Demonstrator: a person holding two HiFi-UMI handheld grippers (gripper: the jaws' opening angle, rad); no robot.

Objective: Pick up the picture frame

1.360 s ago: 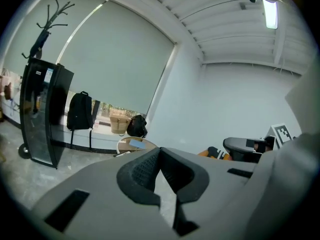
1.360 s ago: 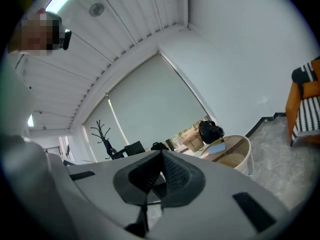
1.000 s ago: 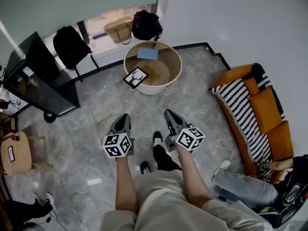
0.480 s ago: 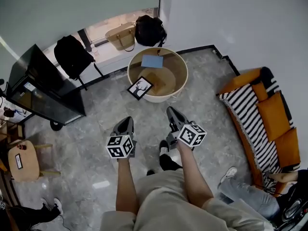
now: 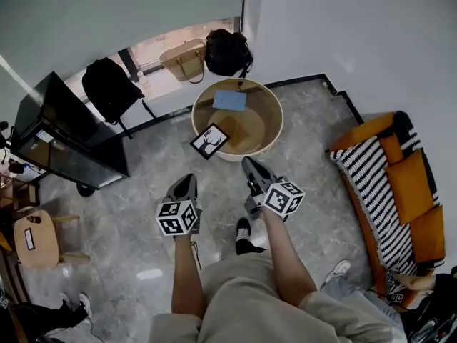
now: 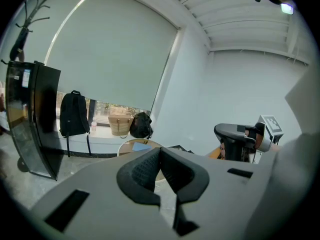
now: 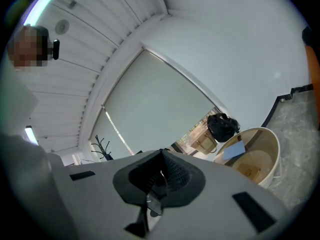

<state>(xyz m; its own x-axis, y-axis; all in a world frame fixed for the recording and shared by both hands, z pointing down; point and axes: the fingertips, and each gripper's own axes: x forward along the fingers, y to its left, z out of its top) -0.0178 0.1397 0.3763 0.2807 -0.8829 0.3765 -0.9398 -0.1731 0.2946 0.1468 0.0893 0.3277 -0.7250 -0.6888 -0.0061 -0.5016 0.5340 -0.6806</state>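
Nothing of the pickup is done yet, as I read it. The picture frame [image 5: 209, 141], black-edged with a deer's head print, sits low by the floor [image 5: 143, 191] and seems to lean, tilted, against the outer wall of the round table [image 5: 278, 123], on the side nearest me. Neither tool touches it.

My left gripper [image 5: 187, 179] hangs over bare floor, near the frame and a little to its left in the head view. Its own view shows the two dark pads pressed together with nothing between them. My right gripper [image 5: 248, 164] is just short of the table's wall, to the frame's right, and its pads meet at the tip too, empty. In the left gripper view I can make out the table top and the blue sheet [image 5: 229, 100] lying on it, but the frame itself is hidden behind the jaws.

What is left, in my judgement, is the whole job: close the gap, part the jaws of one gripper, bring them over an edge of the frame, clamp, and lift it clear of the table wall. The upper corner looks the easiest to reach. A leaning frame may slide or tip flat if nudged, so I'd come in gently
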